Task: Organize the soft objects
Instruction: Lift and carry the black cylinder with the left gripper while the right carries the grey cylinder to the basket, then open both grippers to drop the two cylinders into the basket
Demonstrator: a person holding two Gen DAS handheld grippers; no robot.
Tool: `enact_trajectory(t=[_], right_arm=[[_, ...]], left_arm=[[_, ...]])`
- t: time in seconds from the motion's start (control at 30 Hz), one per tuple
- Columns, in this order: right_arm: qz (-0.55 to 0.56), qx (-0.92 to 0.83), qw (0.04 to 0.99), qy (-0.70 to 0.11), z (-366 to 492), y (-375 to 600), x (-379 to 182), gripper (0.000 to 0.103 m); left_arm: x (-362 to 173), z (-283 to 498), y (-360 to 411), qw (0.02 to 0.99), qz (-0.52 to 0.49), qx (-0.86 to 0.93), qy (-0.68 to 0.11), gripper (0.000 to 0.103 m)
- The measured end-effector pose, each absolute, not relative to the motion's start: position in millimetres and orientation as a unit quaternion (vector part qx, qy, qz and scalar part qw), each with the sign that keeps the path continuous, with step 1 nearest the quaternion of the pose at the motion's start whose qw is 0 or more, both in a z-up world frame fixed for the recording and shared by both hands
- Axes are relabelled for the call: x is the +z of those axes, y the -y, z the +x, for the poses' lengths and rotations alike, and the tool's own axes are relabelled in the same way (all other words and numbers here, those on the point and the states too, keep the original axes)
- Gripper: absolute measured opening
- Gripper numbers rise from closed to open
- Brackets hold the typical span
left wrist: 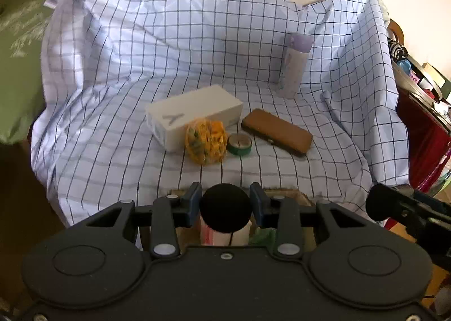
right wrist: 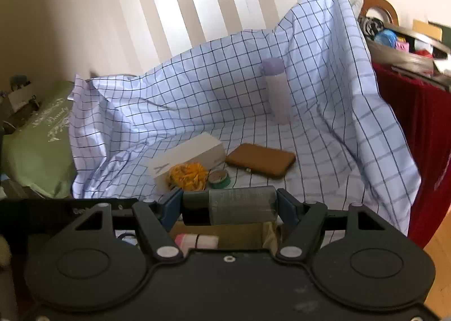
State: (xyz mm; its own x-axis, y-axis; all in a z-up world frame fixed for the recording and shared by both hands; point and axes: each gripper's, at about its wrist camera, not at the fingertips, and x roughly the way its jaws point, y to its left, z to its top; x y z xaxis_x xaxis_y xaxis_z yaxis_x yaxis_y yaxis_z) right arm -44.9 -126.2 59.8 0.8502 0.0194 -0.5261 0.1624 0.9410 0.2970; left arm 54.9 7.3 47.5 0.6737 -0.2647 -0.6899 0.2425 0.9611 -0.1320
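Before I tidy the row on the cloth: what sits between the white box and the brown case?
The yellow mesh puff and, beside it, a green tape roll sit between the white box and the brown case; both wrist views show this.

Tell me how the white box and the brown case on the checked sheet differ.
The white box is tall and blocky with sharp corners; the brown case is flat with rounded corners. The box touches the yellow mesh pouf; the case lies apart, right of the green tape roll. Both are oblong and lie on the sheet.
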Motion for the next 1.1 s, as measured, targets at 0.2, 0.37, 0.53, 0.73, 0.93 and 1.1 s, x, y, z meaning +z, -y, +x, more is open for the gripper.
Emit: enact_trajectory(t=[0.2, 0.37, 0.53, 0.73, 0.93, 1.1], right_arm=[[0.164, -0.046, 0.945, -0.280, -54.2, 122.0, 54.1, 0.070], [0.168, -0.050, 0.939, -0.295, -50.1, 121.8, 43.9, 0.070], [0.158, -0.053, 0.936, -0.311, -46.3, 116.6, 35.0, 0.070], [0.128, -0.060, 0.936, -0.323, -42.2, 106.6, 26.7, 0.070], [0.124, -0.048, 0.937, -0.323, -38.2, 102.8, 27.6, 0.071], [0.125, -0.042, 0.938, -0.321, -36.2, 99.9, 29.4, 0.075]], left_arm=[[31.2, 34.6, -13.3, 0.911, -0.026, -0.130, -0.390, 0.038], [22.5, 33.5, -20.1, 0.910, -0.037, -0.108, -0.398, 0.039], [16.1, 19.4, -22.5, 0.917, -0.040, -0.081, -0.389, 0.061], [4.6, 8.2, -22.1, 0.919, -0.026, -0.056, -0.390, 0.065], [-2.8, 5.4, -28.2, 0.914, -0.032, -0.048, -0.402, 0.065], [-3.7, 4.0, -31.4, 0.913, -0.036, -0.044, -0.403, 0.065]])
